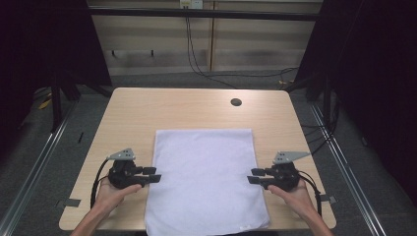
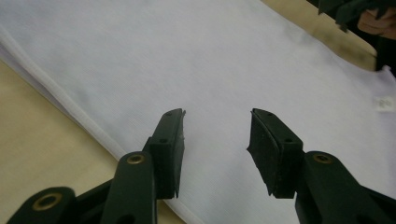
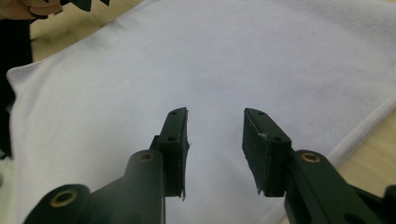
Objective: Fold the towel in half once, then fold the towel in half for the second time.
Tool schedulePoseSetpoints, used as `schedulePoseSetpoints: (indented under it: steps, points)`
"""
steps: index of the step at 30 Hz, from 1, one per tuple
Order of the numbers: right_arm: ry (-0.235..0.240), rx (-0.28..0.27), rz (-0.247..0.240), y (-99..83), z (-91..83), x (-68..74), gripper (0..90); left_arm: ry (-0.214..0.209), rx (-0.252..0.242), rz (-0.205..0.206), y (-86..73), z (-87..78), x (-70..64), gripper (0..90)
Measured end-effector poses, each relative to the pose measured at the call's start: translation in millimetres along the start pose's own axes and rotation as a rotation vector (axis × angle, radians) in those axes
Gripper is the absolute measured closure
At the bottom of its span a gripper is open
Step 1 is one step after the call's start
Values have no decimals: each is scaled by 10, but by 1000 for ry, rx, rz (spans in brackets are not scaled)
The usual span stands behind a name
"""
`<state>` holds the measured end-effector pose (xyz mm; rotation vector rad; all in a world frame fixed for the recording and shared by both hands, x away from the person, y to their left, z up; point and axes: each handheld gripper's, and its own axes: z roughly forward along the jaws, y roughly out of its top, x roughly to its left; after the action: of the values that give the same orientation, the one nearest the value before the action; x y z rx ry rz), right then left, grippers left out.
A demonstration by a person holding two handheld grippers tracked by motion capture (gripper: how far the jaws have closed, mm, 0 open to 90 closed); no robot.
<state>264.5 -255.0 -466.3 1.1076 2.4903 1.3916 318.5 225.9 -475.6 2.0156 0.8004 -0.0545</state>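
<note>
A white folded cloth [image 1: 204, 177] lies flat on the wooden table [image 1: 196, 105], reaching down to the near edge. My left gripper [image 1: 156, 174] is held at the cloth's left edge, its jaws open and pointing inward over the fabric [image 2: 224, 70]. My right gripper [image 1: 250, 176] mirrors it at the cloth's right edge, jaws also open above the fabric [image 3: 187, 60]. In the left gripper view my left gripper [image 2: 215, 140] has nothing between its black pads, and my right gripper [image 3: 215, 140] is the same in the right gripper view. A small tag [image 2: 385, 103] sits near one cloth corner.
A round cable hole [image 1: 236, 102] sits in the table's far right part. Bare wood borders the cloth at the left, right and far sides. Cables [image 1: 206, 69] trail across the grey floor behind the table, and dark curtains stand at both sides.
</note>
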Motion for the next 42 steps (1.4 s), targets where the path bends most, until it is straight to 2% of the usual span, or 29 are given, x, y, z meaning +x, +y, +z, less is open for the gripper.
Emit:
schedulePoseSetpoints:
  steps: [3,4,5,6,8,10,12,14,15,16,17,18,19,21,23,26,27,28,30,31,34,37,39,42]
  points:
    - [-29,26,11,107,185,-131,532,27,-10,-6,81,130,123,578]
    - [-36,40,16,138,246,-175,525,29,3,-8,99,180,162,622]
    - [-68,61,16,190,361,-261,511,46,24,-2,116,231,195,640]
    - [-68,61,16,190,361,-261,511,63,33,0,116,283,221,640]
    - [-81,68,35,230,468,-344,497,128,85,31,84,345,252,658]
    - [-117,77,36,245,574,-386,498,123,91,46,48,364,273,677]
    - [-122,83,38,225,598,-376,499,130,91,42,47,361,267,663]
    - [-126,119,20,173,646,-349,498,141,80,54,27,378,226,634]
    - [-130,101,32,155,644,-343,504,138,88,73,28,386,198,608]
    - [-130,101,32,155,644,-343,504,138,88,73,28,386,198,561]
    - [-130,99,39,148,641,-341,507,132,88,98,20,389,188,561]
    - [-126,100,47,139,636,-331,510,135,76,101,2,389,183,545]
    - [-127,108,50,135,624,-314,531,129,69,94,-12,384,180,545]
    - [-119,123,46,108,587,-281,549,126,82,115,-27,369,149,546]
    - [-108,132,42,70,540,-248,619,132,89,90,-43,355,99,545]
    - [-103,148,30,8,458,-213,661,112,113,116,-78,339,-5,578]
    - [-104,154,29,-21,422,-181,664,89,114,96,-94,332,-27,614]
    - [-104,154,29,-21,422,-181,664,66,121,83,-105,321,-41,614]
    - [-109,155,25,-55,390,-140,663,49,133,84,-128,309,-94,653]
    - [-104,163,17,-87,348,-110,663,42,137,64,-138,306,-132,645]
    - [-103,165,19,-129,304,-76,662,42,150,58,-145,300,-191,579]
    - [-100,179,6,-171,253,-4,660,50,164,64,-186,276,-295,579]
    - [-85,193,8,-213,207,63,660,29,183,54,-236,230,-396,564]
    - [-72,202,7,-249,171,114,658,8,189,55,-266,204,-444,536]
